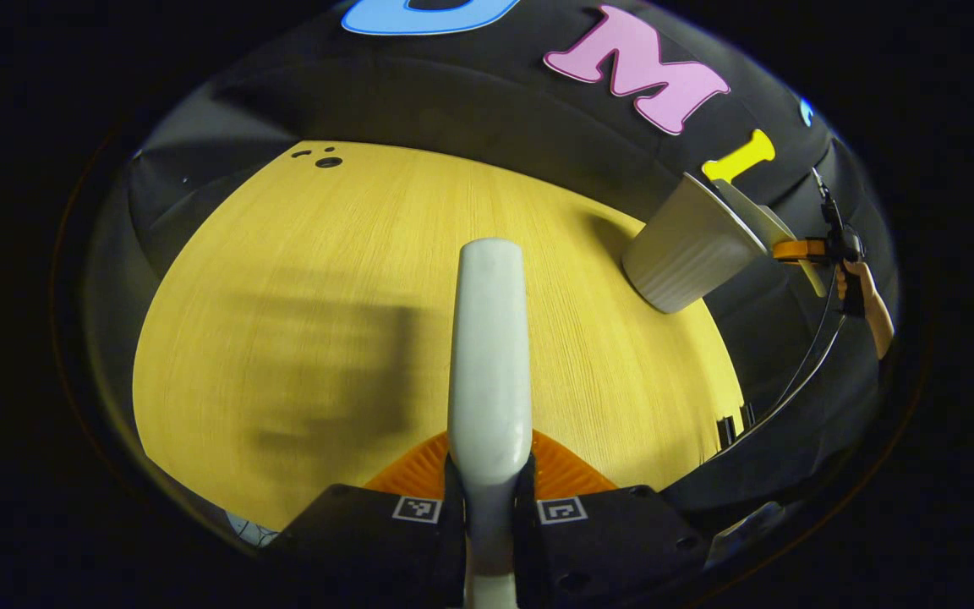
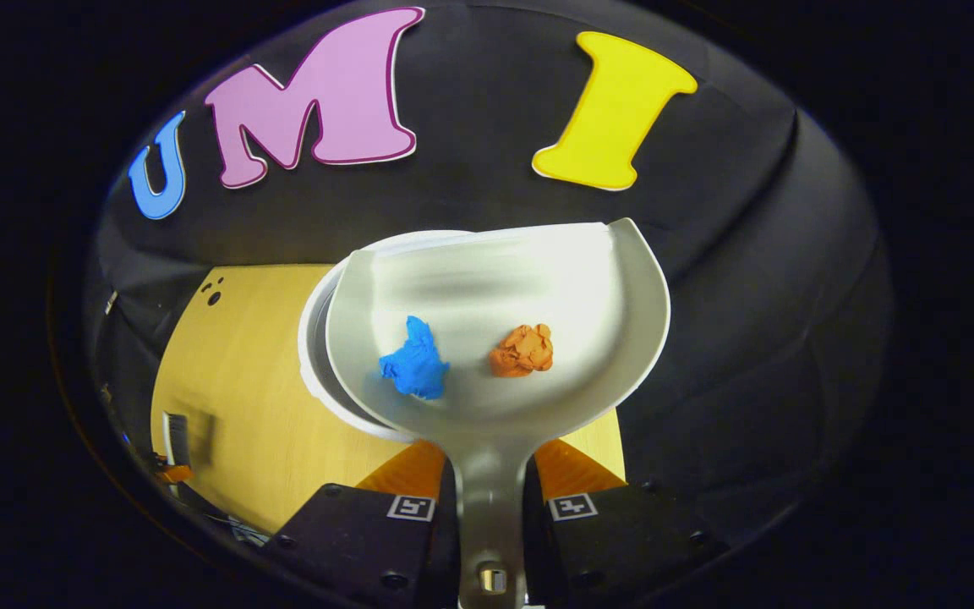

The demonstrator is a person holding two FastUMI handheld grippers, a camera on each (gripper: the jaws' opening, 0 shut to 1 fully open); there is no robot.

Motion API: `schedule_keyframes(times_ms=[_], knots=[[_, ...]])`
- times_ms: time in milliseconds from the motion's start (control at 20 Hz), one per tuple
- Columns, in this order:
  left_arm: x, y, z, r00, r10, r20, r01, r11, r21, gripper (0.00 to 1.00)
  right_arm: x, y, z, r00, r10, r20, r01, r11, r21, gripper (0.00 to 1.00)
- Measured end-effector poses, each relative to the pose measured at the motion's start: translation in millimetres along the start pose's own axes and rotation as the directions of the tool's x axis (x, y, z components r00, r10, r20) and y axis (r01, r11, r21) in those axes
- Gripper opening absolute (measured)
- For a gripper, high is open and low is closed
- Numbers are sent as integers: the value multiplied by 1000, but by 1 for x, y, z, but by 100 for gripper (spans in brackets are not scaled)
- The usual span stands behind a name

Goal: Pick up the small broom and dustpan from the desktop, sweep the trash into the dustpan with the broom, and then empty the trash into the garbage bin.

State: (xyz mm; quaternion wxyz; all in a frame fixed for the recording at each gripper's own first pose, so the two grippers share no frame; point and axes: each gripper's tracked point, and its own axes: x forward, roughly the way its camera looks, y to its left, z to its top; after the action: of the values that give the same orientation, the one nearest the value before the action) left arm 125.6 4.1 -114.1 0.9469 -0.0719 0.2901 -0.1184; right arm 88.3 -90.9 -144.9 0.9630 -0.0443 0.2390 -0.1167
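Note:
My left gripper [image 1: 489,486] is shut on the pale broom handle [image 1: 489,338], which points forward over the yellow table [image 1: 284,338]. My right gripper [image 2: 491,491] is shut on the handle of the grey-white dustpan [image 2: 495,279]. A blue crumpled scrap [image 2: 415,365] and an orange one [image 2: 523,349] lie in the pan. The pan hangs over the mouth of the white garbage bin [image 2: 318,372]. In the left gripper view the ribbed bin [image 1: 686,254] stands at the table's right edge with the dustpan [image 1: 757,216] above it, held by the right gripper [image 1: 825,249].
A hand [image 1: 872,309] holds the far gripper at the right. Small dark holes [image 1: 328,161] mark the table's far left corner. The broom's bristles [image 2: 176,438] show small at the lower left of the right gripper view. Black cloth walls surround the table.

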Motion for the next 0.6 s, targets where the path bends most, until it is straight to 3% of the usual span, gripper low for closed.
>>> schedule_keyframes(times_ms=[50, 100, 300, 600], knots=[[0, 2, 0, 1000, 3, 1, -3, 1000, 1, 25, -2, -3, 2, 1000, -26, 10, 26, 999, -24, 29], [-1, 4, 0, 1000, 5, 0, -5, 1000, 2, 27, -3, -3, 2, 999, -48, 21, 49, 998, -47, 34], [-1, 3, 0, 1000, 0, 4, 0, 1000, -4, 25, -4, -12, 4, 987, -150, 57, 157, 973, -170, 34], [1, 0, -8, 999, -26, -19, 26, 1000, 7, 27, 2, -30, 3, 945, -278, 169, 323, 868, -378, 33]])
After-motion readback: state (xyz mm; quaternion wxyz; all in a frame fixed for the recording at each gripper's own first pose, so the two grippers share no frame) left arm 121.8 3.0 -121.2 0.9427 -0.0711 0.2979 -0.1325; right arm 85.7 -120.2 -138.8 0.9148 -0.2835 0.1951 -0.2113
